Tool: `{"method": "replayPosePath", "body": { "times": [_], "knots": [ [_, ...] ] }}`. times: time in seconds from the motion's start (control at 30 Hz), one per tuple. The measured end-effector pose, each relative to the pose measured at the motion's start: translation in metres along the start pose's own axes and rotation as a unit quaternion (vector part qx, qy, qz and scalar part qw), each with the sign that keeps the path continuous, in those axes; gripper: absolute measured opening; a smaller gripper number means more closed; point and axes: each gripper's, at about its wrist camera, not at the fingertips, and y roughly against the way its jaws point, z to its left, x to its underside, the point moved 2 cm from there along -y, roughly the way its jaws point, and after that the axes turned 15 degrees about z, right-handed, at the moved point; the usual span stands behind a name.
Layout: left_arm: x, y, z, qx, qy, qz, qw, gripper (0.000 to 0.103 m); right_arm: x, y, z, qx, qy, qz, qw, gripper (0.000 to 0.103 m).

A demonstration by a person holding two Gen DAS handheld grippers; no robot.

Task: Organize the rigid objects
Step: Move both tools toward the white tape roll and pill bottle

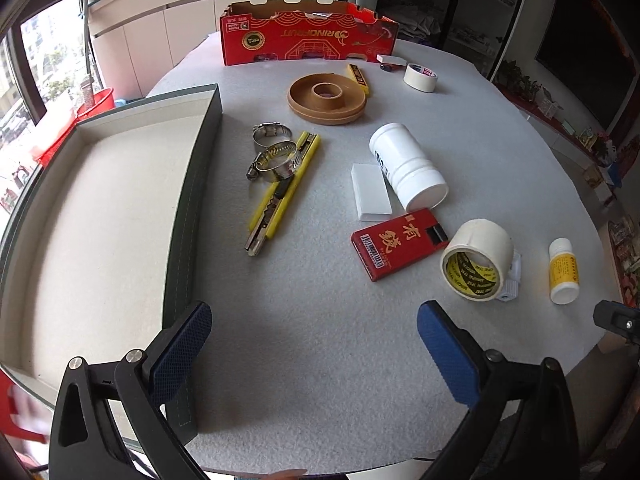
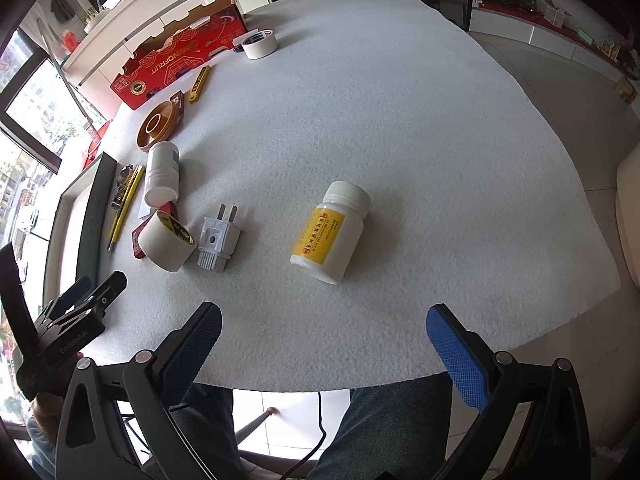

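The surface (image 1: 340, 360) lay under a pale grey felt cover, and most of what it carried sat toward its left side. Largest was the shallow grey-walled tray (image 1: 100, 208) at the left edge, its pale floor bare. At the far end stood a red cardboard box (image 1: 308, 38), open at the top. Nearer in lay a round brown dish (image 1: 327, 98), then a big white bottle (image 1: 408, 166) on its side, its base just beside a flat white block (image 1: 370, 192).

A red card box (image 1: 400, 248) lay near the cream tape roll (image 1: 478, 260) — the roll stood on edge, touching a white plug adapter (image 2: 218, 242). A yellow utility knife (image 1: 282, 190) lay slantwise with two metal hose clamps (image 1: 274, 154) against it. A small white bottle with a yellow label (image 2: 330, 232) lay apart on its side.

The left gripper (image 1: 314, 344) hung over the near edge beside the tray, jaws spread wide and holding nothing. The right gripper (image 2: 324, 344) hovered short of the small bottle — its jaws equally wide and bare.
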Motion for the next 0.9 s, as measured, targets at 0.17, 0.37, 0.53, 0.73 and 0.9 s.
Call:
{"method": "replayPosePath", "body": {
  "times": [0.17,0.37,0.53,0.73,0.9],
  "knots": [
    [0.005,0.029,-0.023,-0.024,-0.006,-0.021,0.9995,0.103,-0.007,-0.004,0.009,0.000,0.009,0.006,1.000,0.103],
    [0.001,0.027,-0.062,-0.007,-0.013,-0.003,0.9999,0.103,-0.011,-0.004,0.009,0.009,0.010,0.009,1.000,0.103],
    [-0.004,0.020,-0.083,-0.007,-0.024,0.008,0.9996,0.103,-0.011,-0.002,-0.002,0.011,-0.001,0.008,1.000,0.103],
    [-0.010,0.015,-0.090,-0.004,-0.005,0.016,0.9998,0.103,-0.012,-0.004,-0.014,0.011,-0.013,0.011,1.000,0.103],
    [-0.013,0.010,-0.093,-0.010,0.002,0.022,0.9997,0.103,-0.012,-0.006,-0.017,0.010,-0.014,0.014,1.000,0.103]
  ]
}}
